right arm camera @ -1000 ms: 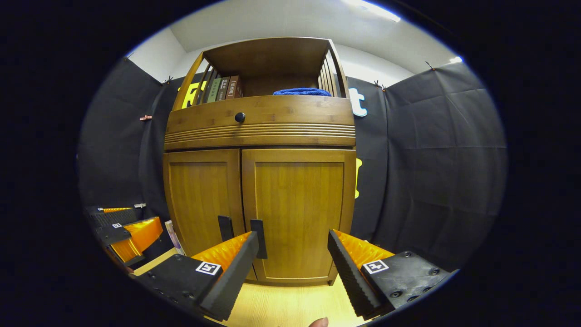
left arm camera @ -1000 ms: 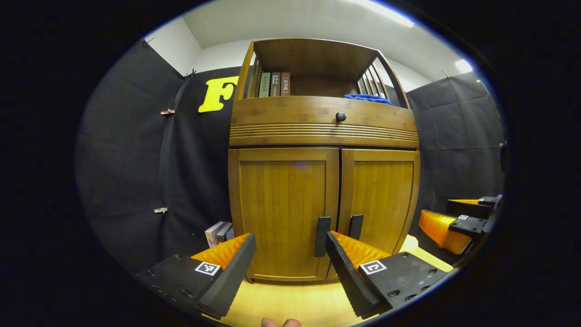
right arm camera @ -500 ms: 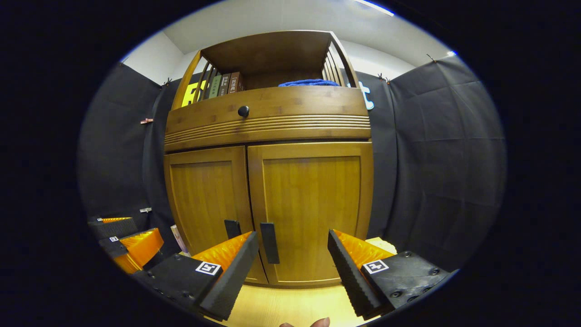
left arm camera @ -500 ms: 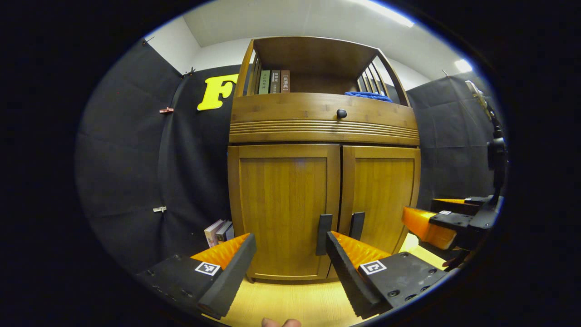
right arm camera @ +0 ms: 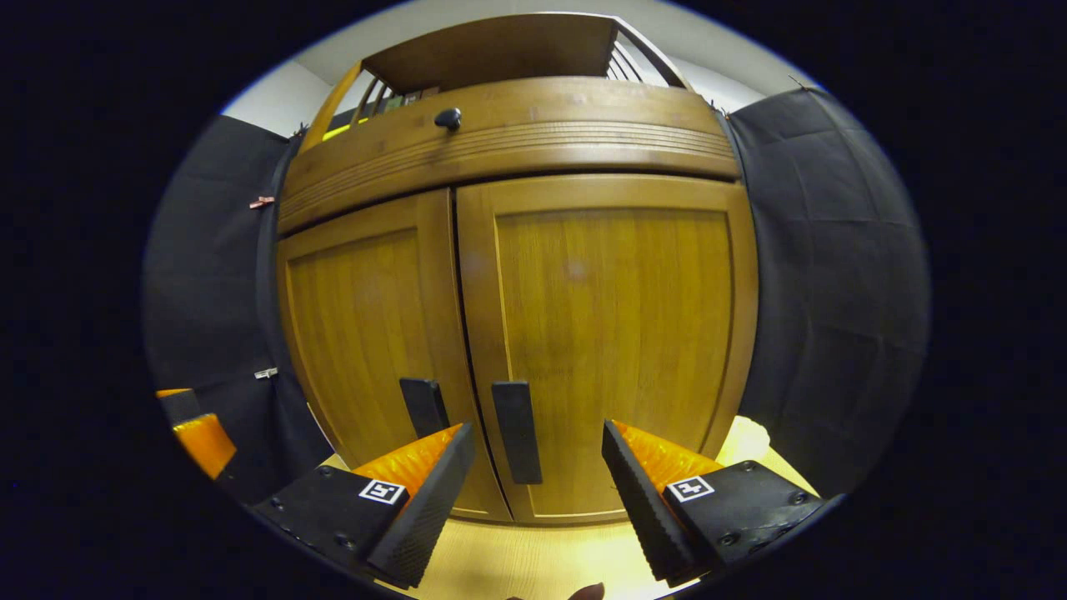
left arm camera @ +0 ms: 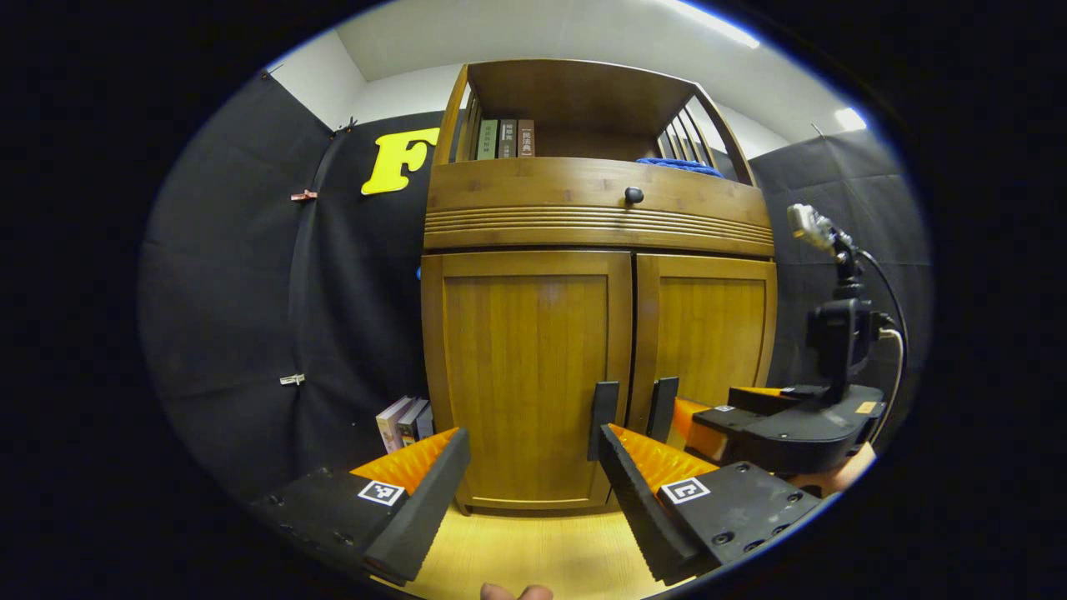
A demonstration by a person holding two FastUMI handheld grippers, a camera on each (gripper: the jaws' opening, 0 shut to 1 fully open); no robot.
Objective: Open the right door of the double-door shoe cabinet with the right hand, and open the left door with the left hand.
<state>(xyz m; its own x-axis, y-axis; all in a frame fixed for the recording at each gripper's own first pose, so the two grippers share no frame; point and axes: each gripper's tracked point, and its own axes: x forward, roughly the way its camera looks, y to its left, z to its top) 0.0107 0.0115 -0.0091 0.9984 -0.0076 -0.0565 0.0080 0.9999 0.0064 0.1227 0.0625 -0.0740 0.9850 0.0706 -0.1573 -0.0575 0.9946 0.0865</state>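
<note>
The wooden shoe cabinet (left arm camera: 596, 242) stands with both doors shut. In the left gripper view its left door (left arm camera: 521, 367) and right door (left arm camera: 708, 333) each carry a dark vertical handle by the middle seam: left handle (left arm camera: 603, 408), right handle (left arm camera: 663, 407). My left gripper (left arm camera: 533, 450) is open, some way in front of the left door. My right gripper (left arm camera: 779, 425) is near the right door. In the right gripper view my right gripper (right arm camera: 538, 442) is open close to the right door (right arm camera: 613, 333), with the right handle (right arm camera: 517, 432) just beyond the gap between its fingers. The left handle (right arm camera: 423, 406) is beside it.
Above the doors sits a drawer with a round dark knob (left arm camera: 633, 195). The open top shelf holds books (left arm camera: 504, 139) and a blue cloth (left arm camera: 679, 165). More books (left arm camera: 404, 421) stand on the light wooden floor (left arm camera: 533, 550) left of the cabinet. Black cloth walls flank both sides.
My right gripper has moved forward to the right door, whose handle now lies just ahead of its fingers. My left gripper has crept slightly closer. Both doors remain shut.
</note>
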